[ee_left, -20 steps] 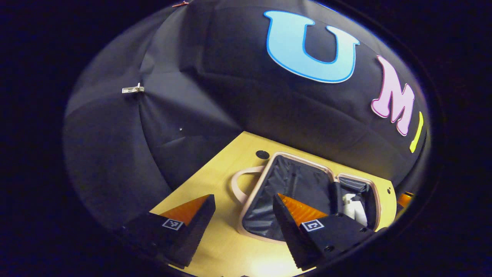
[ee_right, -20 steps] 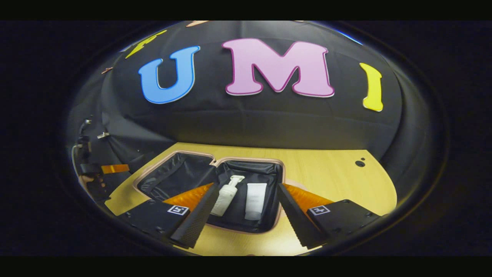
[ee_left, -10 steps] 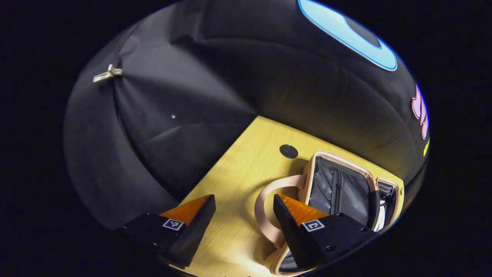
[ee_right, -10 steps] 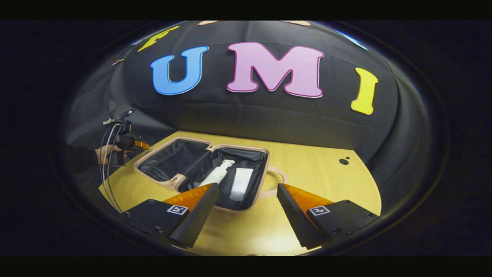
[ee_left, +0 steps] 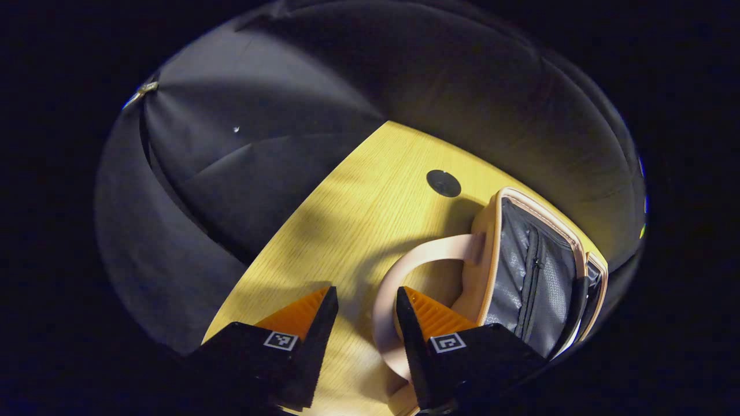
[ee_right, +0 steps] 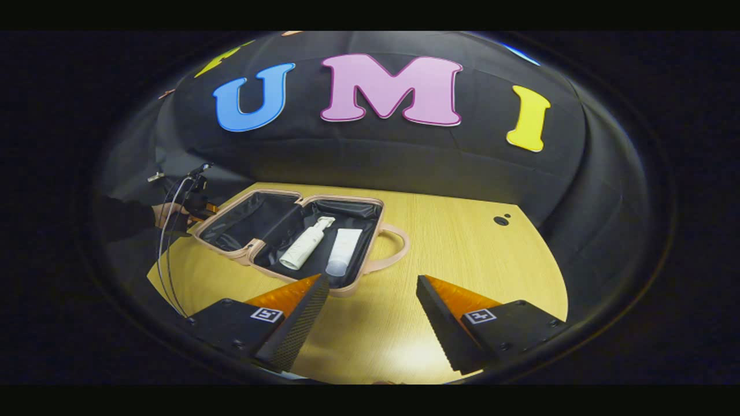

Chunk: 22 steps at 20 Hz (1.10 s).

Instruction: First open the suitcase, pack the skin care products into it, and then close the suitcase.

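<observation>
The pink suitcase point(ee_right: 373, 242) lies open flat on the wooden table, both halves lined in dark fabric. A white pump bottle point(ee_right: 303, 251) and a white tube point(ee_right: 344, 257) lie side by side in its right half. My right gripper point(ee_right: 370, 283) is open above the table, just in front of the case. In the left gripper view the suitcase point(ee_left: 491, 254) is close on the right, its lining zipped. Its pink loop handle point(ee_left: 428, 254) curves down between my left gripper's point(ee_left: 365, 294) fingers, close to the right one. That gripper is part-way narrowed, with a gap left.
The table point(ee_right: 462, 260) runs wide to the right of the case, with a small black grommet point(ee_right: 501, 220) near its far edge. Another grommet point(ee_left: 443, 182) sits beyond the handle. A hand with cables point(ee_right: 173, 211) holds the left gripper at the case's far left.
My left gripper has moved down to the suitcase handle and its fingers have narrowed around it. My right gripper has drawn back from the case, which now sits farther away.
</observation>
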Motion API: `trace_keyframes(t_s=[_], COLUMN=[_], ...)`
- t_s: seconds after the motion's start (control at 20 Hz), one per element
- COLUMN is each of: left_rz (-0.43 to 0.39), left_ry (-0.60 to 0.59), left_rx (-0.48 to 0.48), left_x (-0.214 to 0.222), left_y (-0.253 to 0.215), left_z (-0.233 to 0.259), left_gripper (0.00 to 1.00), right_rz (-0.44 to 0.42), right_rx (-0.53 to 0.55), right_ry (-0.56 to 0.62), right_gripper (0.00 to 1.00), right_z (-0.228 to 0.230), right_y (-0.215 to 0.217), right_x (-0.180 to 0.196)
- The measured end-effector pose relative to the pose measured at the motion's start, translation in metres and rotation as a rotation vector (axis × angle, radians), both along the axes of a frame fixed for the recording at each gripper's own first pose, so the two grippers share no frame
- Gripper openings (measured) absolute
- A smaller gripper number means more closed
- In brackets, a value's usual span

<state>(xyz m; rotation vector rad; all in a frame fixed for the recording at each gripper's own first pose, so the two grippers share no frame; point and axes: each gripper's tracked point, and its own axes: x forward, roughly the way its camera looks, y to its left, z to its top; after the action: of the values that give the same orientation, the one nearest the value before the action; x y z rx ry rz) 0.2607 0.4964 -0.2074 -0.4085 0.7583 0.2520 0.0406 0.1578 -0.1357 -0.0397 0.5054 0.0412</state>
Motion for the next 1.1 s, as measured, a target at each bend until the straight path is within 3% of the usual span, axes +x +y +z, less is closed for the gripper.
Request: trace_keyframes(t_s=[0.15, 0.2, 0.3, 0.5, 0.7, 0.85, 0.9, 1.1], left_rz=[-0.023, -0.025, -0.015, -0.005, -0.031, -0.047, -0.059, -0.14], left_ry=[0.023, 0.01, 0.0, -0.008, -0.086, -0.167, -0.197, -0.325], left_rx=[0.002, -0.009, 0.006, 0.041, 0.129, 0.168, 0.188, 0.227], left_x=[0.002, 0.005, 0.008, 0.005, -0.008, -0.028, -0.04, -0.084], left_y=[-0.007, -0.012, -0.016, -0.016, -0.016, -0.033, -0.039, -0.076], left_z=[-0.002, -0.002, -0.003, 0.007, 0.062, 0.124, 0.148, 0.25], left_gripper=[0.58, 0.5, 0.24, 0.21, 0.15, 0.18, 0.13, 0.12], right_rz=[-0.008, -0.008, -0.01, -0.015, -0.001, 0.007, 0.008, 0.01], right_rx=[0.005, 0.006, 0.006, 0.011, 0.008, 0.007, 0.016, 0.041], right_ry=[-0.008, -0.013, -0.014, -0.031, -0.058, -0.08, -0.075, -0.101], right_gripper=[0.97, 0.97, 0.97, 0.97, 0.97, 0.97, 0.97, 0.97], right_z=[0.002, 0.003, 0.002, 0.005, 0.015, 0.023, 0.025, 0.045], right_y=[-0.006, -0.007, -0.01, -0.015, -0.016, -0.018, -0.017, -0.02], right_x=[0.004, 0.006, 0.008, 0.016, 0.025, 0.029, 0.027, 0.023])
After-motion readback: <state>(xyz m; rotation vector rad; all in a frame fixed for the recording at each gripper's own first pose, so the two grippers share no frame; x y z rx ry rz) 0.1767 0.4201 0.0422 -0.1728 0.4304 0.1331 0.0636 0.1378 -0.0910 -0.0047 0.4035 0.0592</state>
